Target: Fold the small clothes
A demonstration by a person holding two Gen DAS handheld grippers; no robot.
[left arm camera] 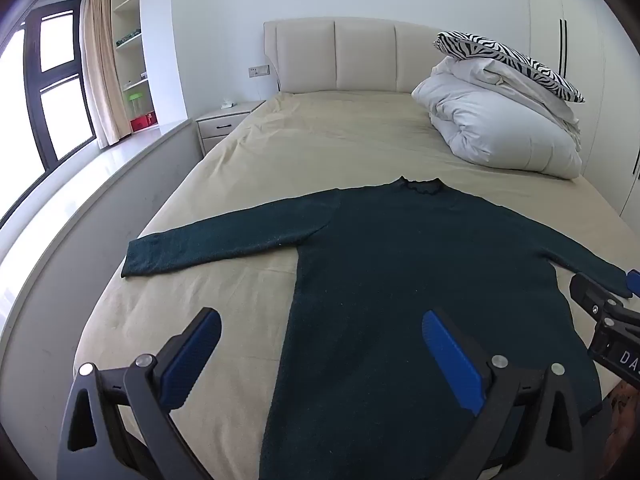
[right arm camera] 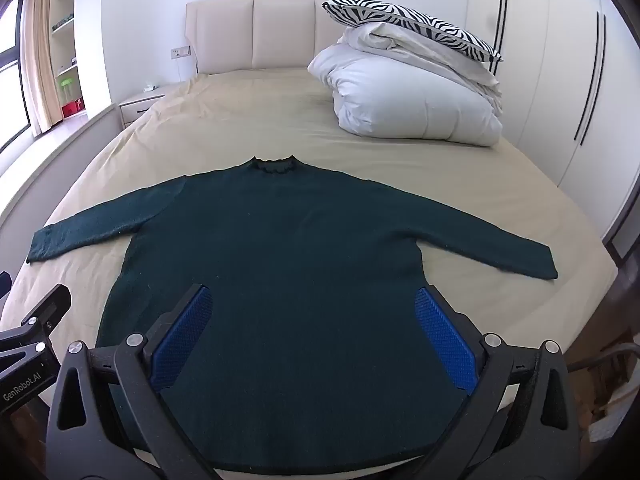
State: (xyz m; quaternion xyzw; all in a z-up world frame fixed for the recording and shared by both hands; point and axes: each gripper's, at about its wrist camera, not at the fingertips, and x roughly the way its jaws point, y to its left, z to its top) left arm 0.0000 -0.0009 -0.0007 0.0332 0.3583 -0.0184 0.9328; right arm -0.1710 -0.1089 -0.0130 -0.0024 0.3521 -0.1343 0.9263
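Observation:
A dark green long-sleeved sweater (left arm camera: 400, 280) lies flat on the beige bed (left arm camera: 304, 148), collar toward the headboard and both sleeves spread out. It also shows in the right wrist view (right arm camera: 280, 260). My left gripper (left arm camera: 320, 344) is open and empty, above the sweater's lower left edge. My right gripper (right arm camera: 312, 320) is open and empty, above the sweater's lower body. The right gripper also shows in the left wrist view (left arm camera: 608, 312) at the right edge, near the right sleeve cuff. The left gripper's body shows at the left edge of the right wrist view (right arm camera: 28, 344).
A folded white duvet (right arm camera: 416, 100) with a zebra-print pillow (right arm camera: 412, 20) on top sits at the bed's far right. The padded headboard (right arm camera: 256, 32) is at the back. A nightstand (left arm camera: 224, 120), a window ledge and shelves are on the left; wardrobe doors (right arm camera: 560, 60) are on the right.

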